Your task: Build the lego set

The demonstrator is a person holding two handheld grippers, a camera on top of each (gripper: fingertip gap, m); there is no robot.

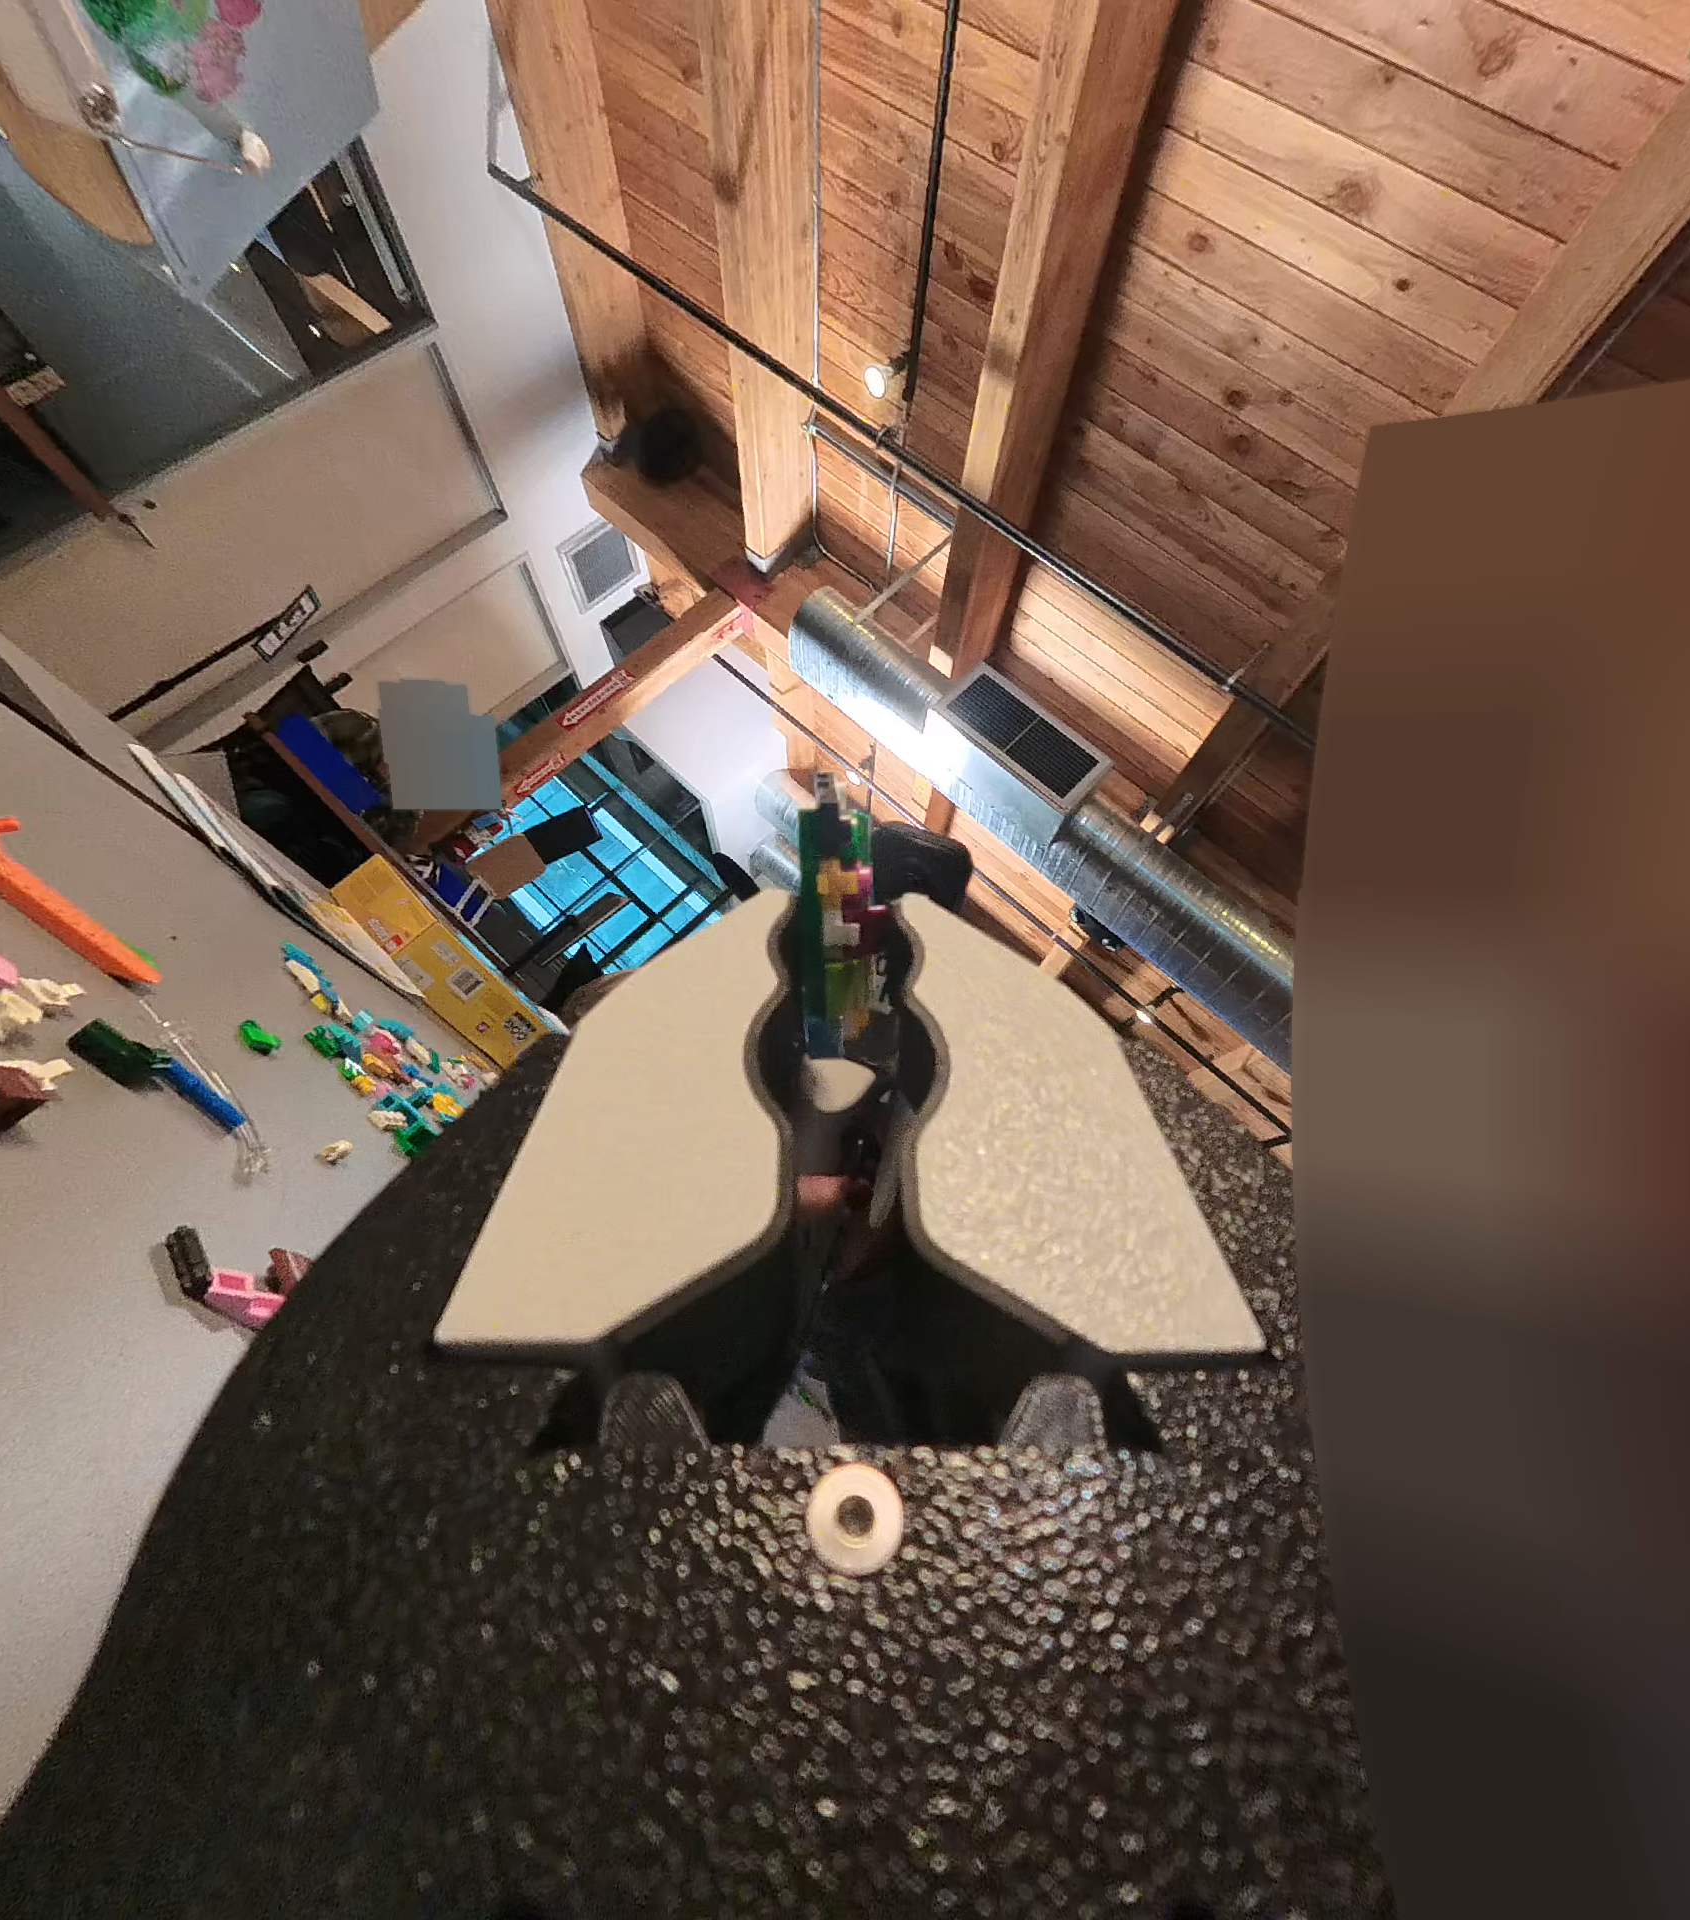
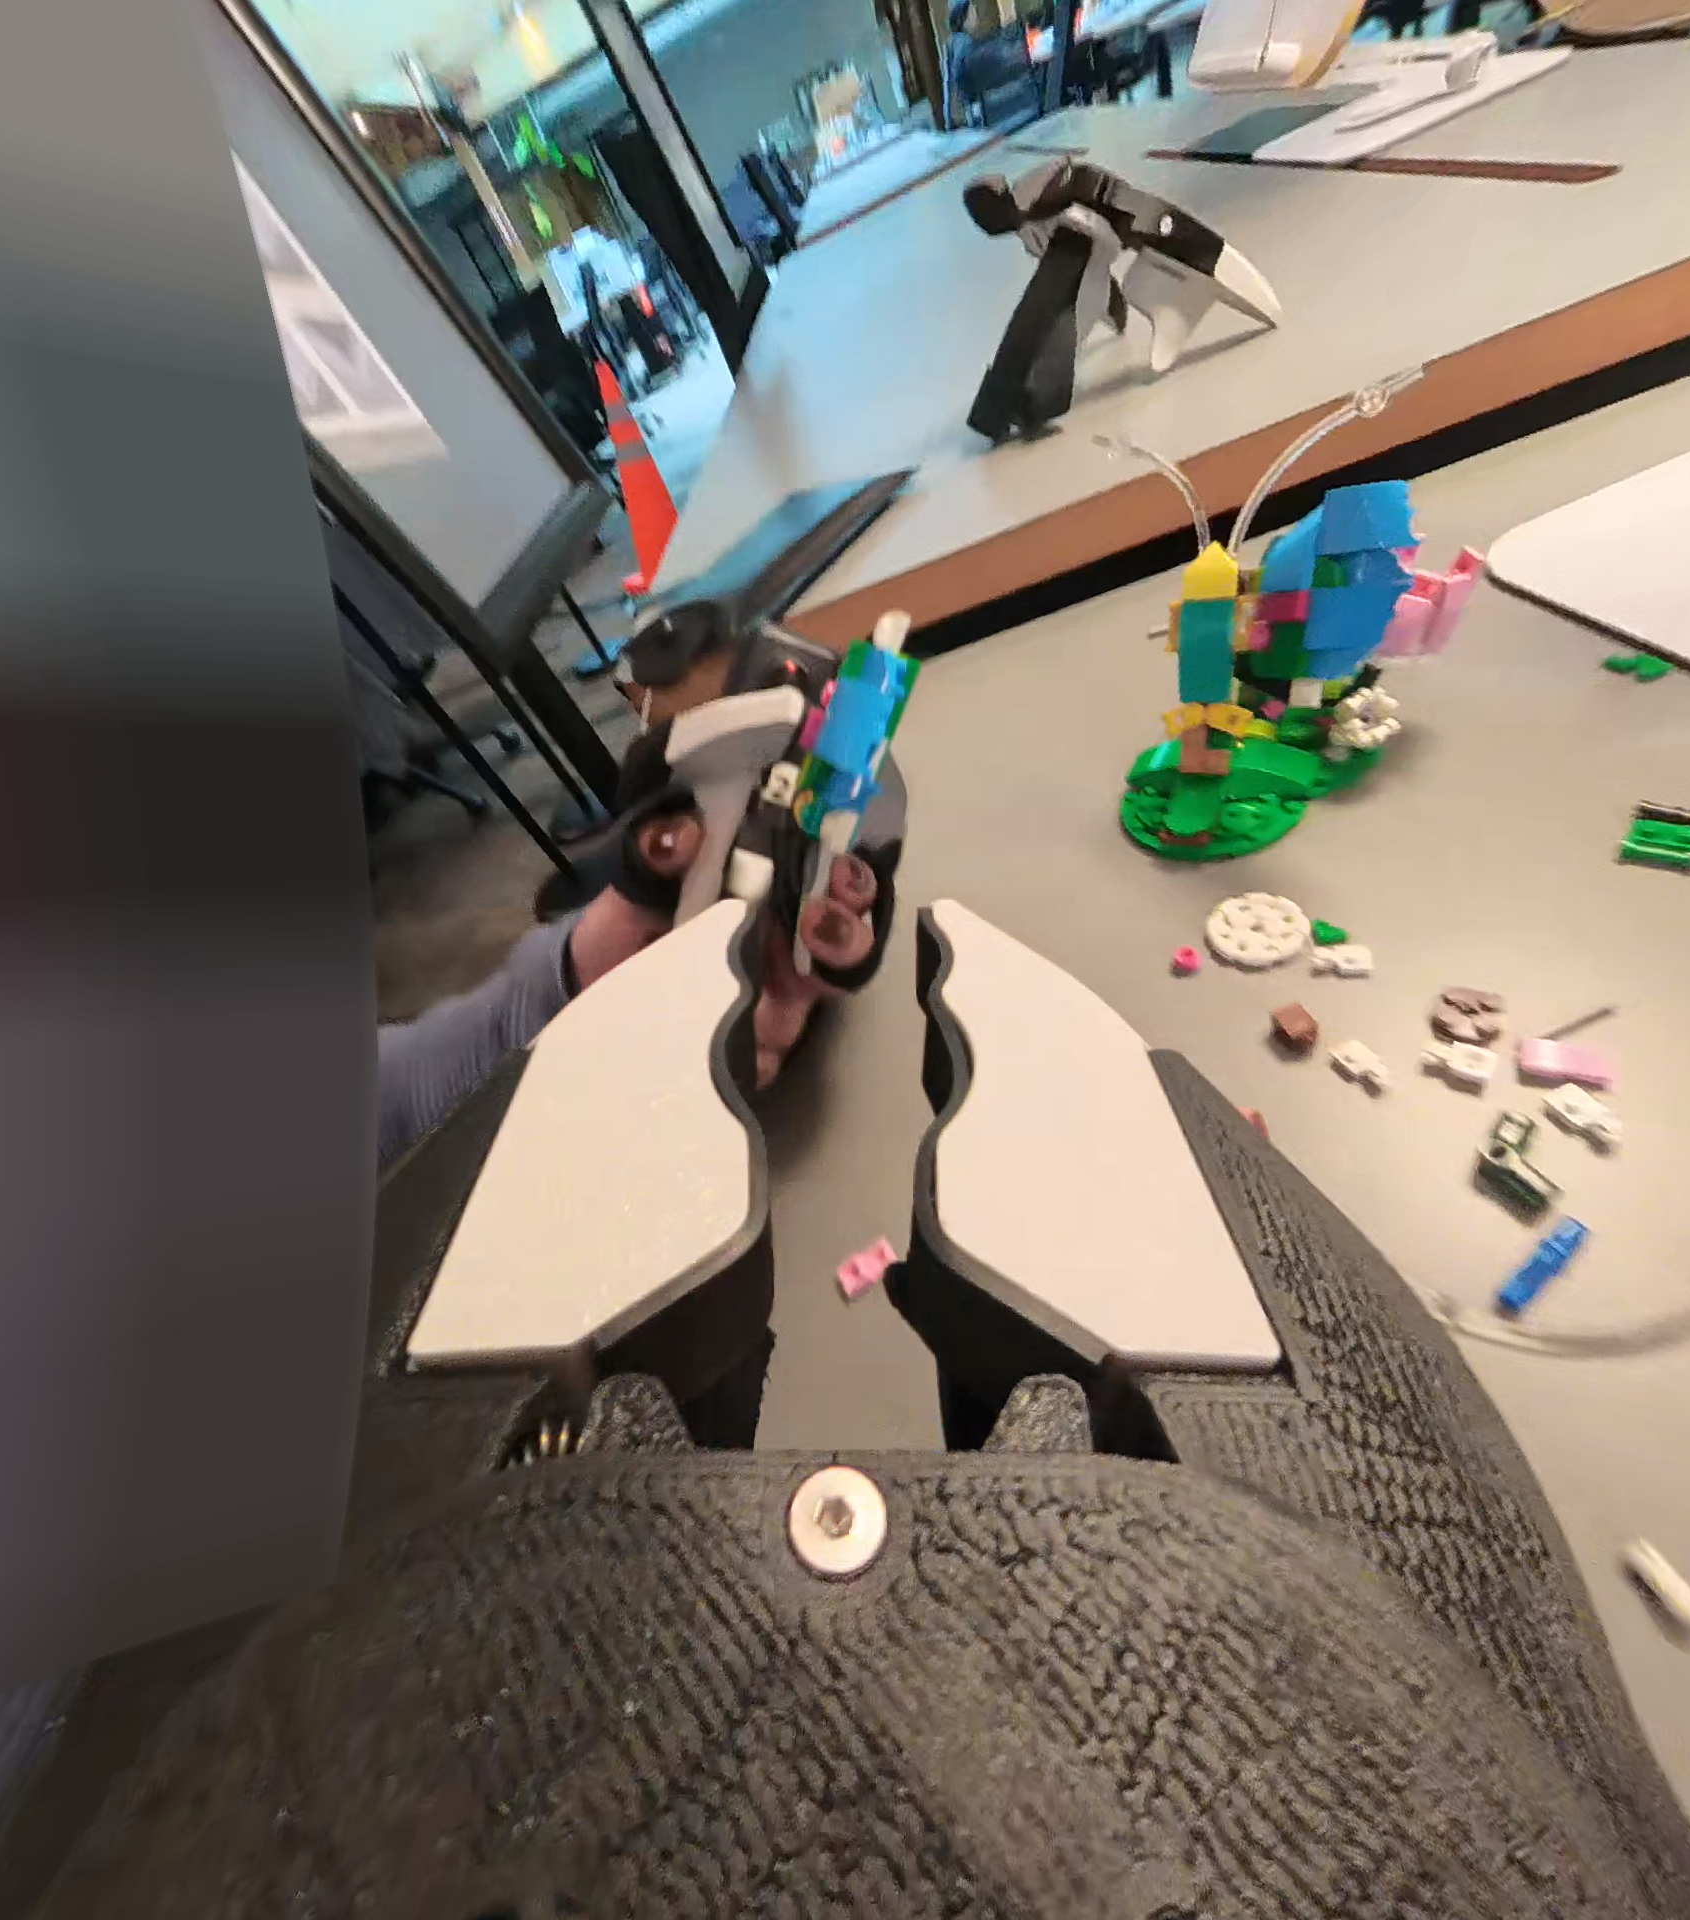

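Your left gripper is tilted up toward a wood-beam ceiling, its fingers pinching a small lego sub-assembly: green strip w/ yellow, pink & blue bricks, seen edge-on, poking out past the tips. In the right wrist view that same sub-assembly is up in the air, left of centre, clamped in the left gripper w/ your hand wrapped round the handle; a white rod sticks out both ends of it.

Your right gripper has its fingers spread apart w/ nothing between them. It hangs above the grey table, just beside the held piece but not touching it. A small pink brick lies on the table, seen through the gap between the fingers.

Main lego build stands on the table to the right & further off: round green base, blue/teal/pink blocks stacked on it, two clear curved antennae on top. Loose pieces are scattered near it, incl. a white round plate & a blue bar.

Left wrist view, far left: orange brick separator, more loose bricks, yellow box at the table edge.
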